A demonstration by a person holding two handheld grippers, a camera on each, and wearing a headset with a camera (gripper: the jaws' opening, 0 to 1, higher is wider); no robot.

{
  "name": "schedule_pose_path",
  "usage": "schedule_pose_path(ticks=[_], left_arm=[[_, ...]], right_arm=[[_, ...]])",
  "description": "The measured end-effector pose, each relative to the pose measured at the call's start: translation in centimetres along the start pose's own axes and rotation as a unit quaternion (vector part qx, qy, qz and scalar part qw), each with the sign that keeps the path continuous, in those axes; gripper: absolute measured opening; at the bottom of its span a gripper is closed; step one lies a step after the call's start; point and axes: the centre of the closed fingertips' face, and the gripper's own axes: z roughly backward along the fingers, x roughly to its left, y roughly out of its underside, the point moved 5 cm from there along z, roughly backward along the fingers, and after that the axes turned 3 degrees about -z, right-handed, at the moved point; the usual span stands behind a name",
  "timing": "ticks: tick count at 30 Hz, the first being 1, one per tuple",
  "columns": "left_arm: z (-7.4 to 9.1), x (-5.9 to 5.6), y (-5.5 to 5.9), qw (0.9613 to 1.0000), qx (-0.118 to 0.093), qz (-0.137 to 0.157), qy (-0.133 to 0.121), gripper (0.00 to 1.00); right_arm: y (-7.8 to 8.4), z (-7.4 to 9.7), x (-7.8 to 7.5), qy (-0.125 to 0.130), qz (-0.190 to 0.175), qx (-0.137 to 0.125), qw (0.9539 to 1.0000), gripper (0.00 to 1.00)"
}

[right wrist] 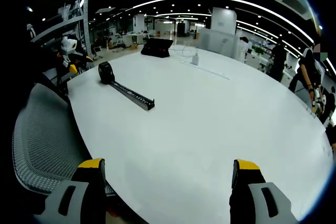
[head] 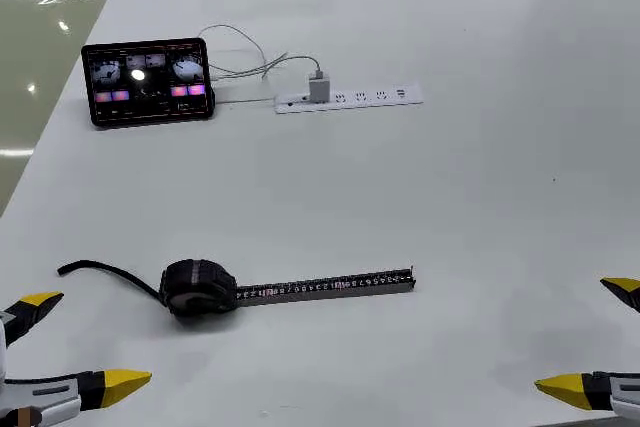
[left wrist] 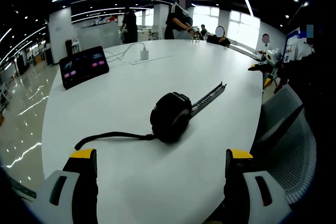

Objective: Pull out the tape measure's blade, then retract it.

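The black tape measure (head: 200,289) rests on the white table (head: 420,187), toward its near left part. Its blade (head: 325,286) is pulled out, lying flat and straight to the right, and a black wrist strap (head: 105,272) trails left

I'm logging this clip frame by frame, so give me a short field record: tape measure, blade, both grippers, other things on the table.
Tape measure: black case, lying on the white table
Blade: pulled out, flat on the table
Strap: trails from the case, opposite the blade
Left gripper: jaws open, short of the case, holding nothing
Right gripper: jaws open, apart from the blade, holding nothing
Other things: lit tablet, power strip with charger
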Motion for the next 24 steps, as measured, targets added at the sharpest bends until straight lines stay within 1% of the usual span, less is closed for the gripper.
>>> schedule_pose_path(ticks=[2,3,4,5,9,13,15,18,20,24], left_arm=[[0.0,0.1,0.0,1.0,0.0,0.002,-0.001,0.99],[0.1,0.2,0.0,1.0,0.002,-0.001,-0.007,0.99],[0.1,0.1,0.0,1.0,0.007,0.0,-0.006,0.99],[0.0,0.1,0.1,1.0,0.008,0.001,-0.002,0.99],[0.0,0.3,-0.1,0.9999,0.008,-0.006,-0.007,0.99],[-0.1,0.4,-0.3,0.9999,0.007,-0.004,-0.009,0.99],[-0.3,0.4,-0.3,0.9999,0.008,-0.001,-0.011,0.99],[-0.7,0.6,-0.4,0.9997,0.01,0.0,-0.021,0.99],[-1.0,0.5,-0.6,0.9997,0.009,0.0,-0.024,0.99],[-2.0,0.0,-1.4,0.9996,0.009,0.003,-0.025,0.99]], right_arm=[[0.1,0.0,0.0,-0.001,0.002,0.002,1.0,0.99],[0.1,-0.1,0.0,-0.001,0.002,0.003,1.0,0.99],[0.1,-0.1,0.0,0.0,0.003,0.005,1.0,0.99],[0.0,-0.1,0.0,0.0,0.004,0.005,1.0,0.99],[-0.2,-0.2,0.2,-0.003,0.007,0.005,1.0,0.99],[-0.3,-0.3,0.3,-0.006,0.01,0.007,0.9999,0.99],[-0.4,-0.4,0.4,-0.008,0.013,0.009,0.9999,0.99],[-0.4,-0.5,0.4,-0.014,0.02,0.016,0.9996,0.99],[-0.7,-0.8,0.3,-0.019,0.025,0.019,0.9993,0.99],[-1.6,-1.5,0.1,-0.03,0.042,0.026,0.9983,0.99]])
